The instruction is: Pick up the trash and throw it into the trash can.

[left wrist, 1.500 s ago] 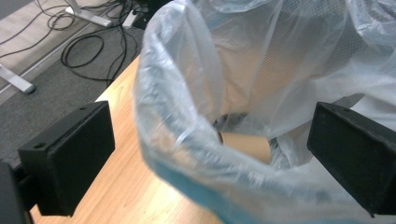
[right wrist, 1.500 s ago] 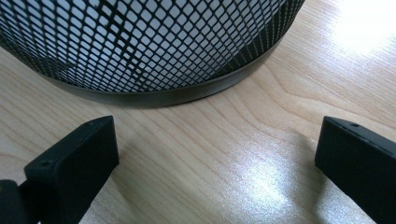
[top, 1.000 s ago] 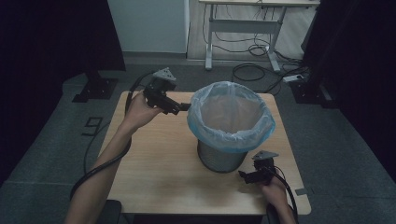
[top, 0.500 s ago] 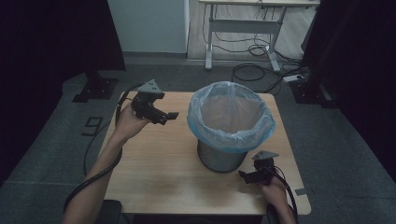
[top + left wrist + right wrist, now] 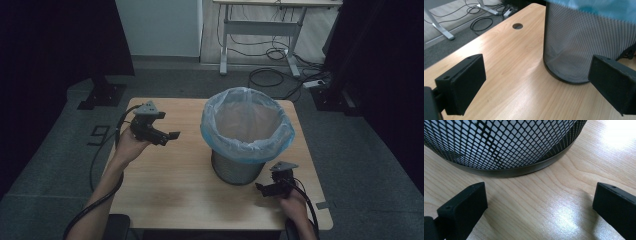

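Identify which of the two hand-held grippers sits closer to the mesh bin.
The right hand-held gripper, low on the table beside the mesh bin base. The left hand-held gripper is held well off to the bin's side.

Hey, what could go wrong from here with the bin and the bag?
The blue bag is only folded loosely over the rim of the mesh bin, so a careless pull might slip it off. The right gripper, jaws open, sits low near the bin's base and could nudge or tip it. The left gripper, also open, aims at the bin's side and might snag the mesh.
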A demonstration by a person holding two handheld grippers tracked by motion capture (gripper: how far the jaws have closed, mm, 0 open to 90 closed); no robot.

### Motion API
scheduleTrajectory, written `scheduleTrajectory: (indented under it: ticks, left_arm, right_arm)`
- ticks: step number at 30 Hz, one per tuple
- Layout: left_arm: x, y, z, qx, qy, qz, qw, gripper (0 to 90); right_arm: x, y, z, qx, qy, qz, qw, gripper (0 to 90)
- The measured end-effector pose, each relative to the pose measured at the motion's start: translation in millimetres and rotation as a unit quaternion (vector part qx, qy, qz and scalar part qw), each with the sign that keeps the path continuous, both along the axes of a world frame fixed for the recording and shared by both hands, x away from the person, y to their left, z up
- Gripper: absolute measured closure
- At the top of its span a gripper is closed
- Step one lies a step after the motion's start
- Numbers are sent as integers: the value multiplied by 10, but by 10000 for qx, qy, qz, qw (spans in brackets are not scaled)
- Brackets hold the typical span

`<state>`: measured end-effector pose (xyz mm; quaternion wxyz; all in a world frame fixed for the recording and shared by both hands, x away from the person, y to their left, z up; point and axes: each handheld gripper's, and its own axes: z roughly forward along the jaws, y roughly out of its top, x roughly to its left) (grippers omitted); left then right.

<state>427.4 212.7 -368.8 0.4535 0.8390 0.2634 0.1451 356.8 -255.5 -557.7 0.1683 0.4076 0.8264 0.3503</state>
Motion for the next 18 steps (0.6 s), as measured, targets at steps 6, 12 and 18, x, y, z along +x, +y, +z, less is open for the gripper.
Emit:
scheduleTrajectory:
  ticks: [6, 12, 18]
  left_arm:
    - [-45, 112, -287, -47, 75, 44, 10000, 15]
    - [-78, 183, -554, -33, 188, 75, 9998, 13]
    - [-132, 250, -840, -102, 256, 160, 9995, 13]
  right_arm:
    - [0, 1, -1, 6, -3, 0, 10000, 0]
    - [-2, 2, 0, 11, 11, -8, 10000, 0]
    - [-2, 4, -1, 12, -3, -20, 10000, 0]
